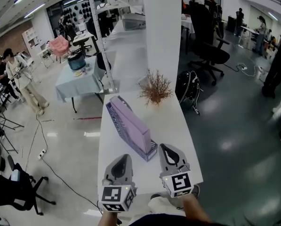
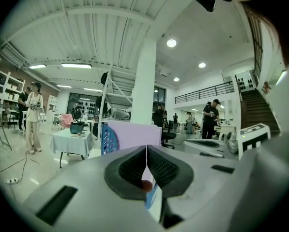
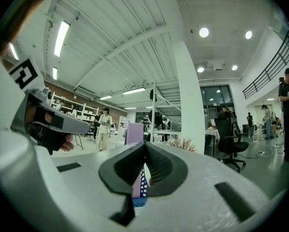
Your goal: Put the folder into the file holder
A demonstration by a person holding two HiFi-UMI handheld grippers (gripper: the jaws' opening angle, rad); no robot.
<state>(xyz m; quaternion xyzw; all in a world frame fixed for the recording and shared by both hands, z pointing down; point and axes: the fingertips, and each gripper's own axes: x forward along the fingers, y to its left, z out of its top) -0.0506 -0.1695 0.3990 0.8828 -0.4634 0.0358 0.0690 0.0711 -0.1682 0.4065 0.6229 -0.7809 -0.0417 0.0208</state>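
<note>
A lilac folder (image 1: 131, 121) stands on edge in a blue slatted file holder (image 1: 152, 150) that lies along the white table (image 1: 178, 121). Both grippers hover at the table's near end, pointing level at the holder. My left gripper (image 1: 123, 160) sits just left of the holder's near end, its jaws together on nothing. Just right of that end, my right gripper (image 1: 167, 149) is also shut and empty. The left gripper view has the folder (image 2: 134, 134) and holder (image 2: 109, 140) straight beyond its closed jaws. In the right gripper view the folder (image 3: 133, 132) rises behind the closed jaws.
A dried brown plant (image 1: 155, 89) stands at the table's far end by a white pillar (image 1: 161, 32). An office chair (image 1: 211, 51) and a backpack (image 1: 187, 86) are on the floor to the right. People stand at the far left and right.
</note>
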